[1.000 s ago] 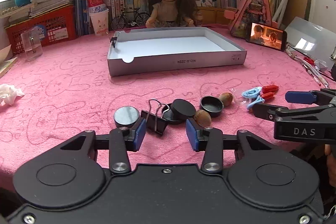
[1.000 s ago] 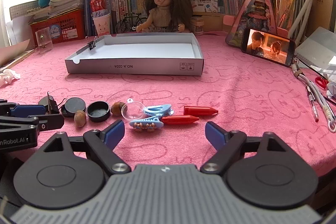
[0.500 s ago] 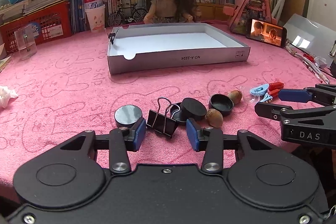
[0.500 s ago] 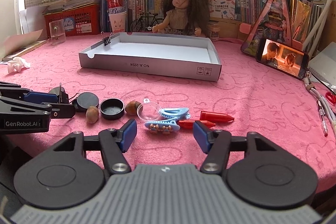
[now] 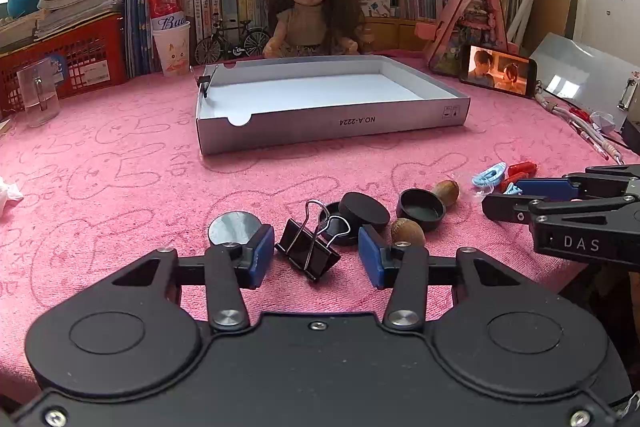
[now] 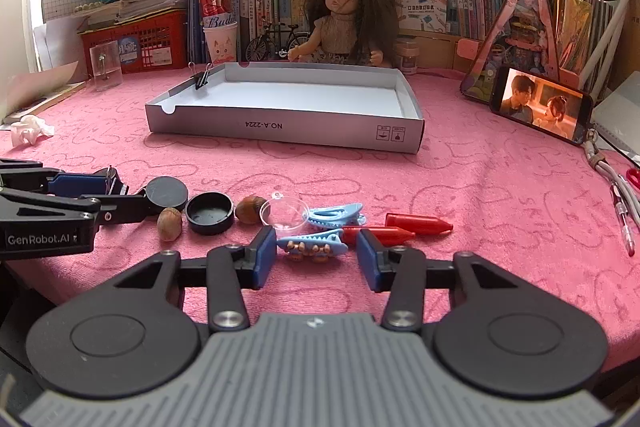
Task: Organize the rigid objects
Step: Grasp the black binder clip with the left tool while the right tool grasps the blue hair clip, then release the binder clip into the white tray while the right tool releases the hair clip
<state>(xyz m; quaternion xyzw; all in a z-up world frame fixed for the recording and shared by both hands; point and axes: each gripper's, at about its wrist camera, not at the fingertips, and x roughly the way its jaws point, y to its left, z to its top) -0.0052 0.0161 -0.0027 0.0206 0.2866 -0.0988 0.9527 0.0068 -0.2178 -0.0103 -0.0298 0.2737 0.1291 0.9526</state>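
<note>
Over the last second the right gripper [image 6: 316, 259] has drawn its jaws in from a wide spread, and they are closing at this moment around the nearer blue hair clip [image 6: 312, 245], which lies between the blue pads but is not yet pressed by them. Judging from that, the clip is about to be picked as the next item for the grey cardboard tray [image 6: 400, 139], which stands well beyond it on the pink desk [image 6: 500, 195] and holds nothing but a small binder clip pinched on its far left wall. The left gripper [image 5: 316, 257] has barely altered: its jaws stand at a narrow gap with the black binder clip [image 5: 308, 253] tilted between them, the pads apart from its sides, so nothing is held there either. The hair clip is pale blue plastic, toothed, with small brown decorations along its lower edge; it looks hard and light. A second blue clip [image 6: 338, 213] lies just behind it, two red crayon-like sticks [image 6: 418, 223] to its right, and a clear dome lid [image 6: 284, 213] just behind and to its left. Further to its left sit two nuts [image 6: 170, 223] and black round caps [image 6: 210, 213], all still short of the tray.
</note>
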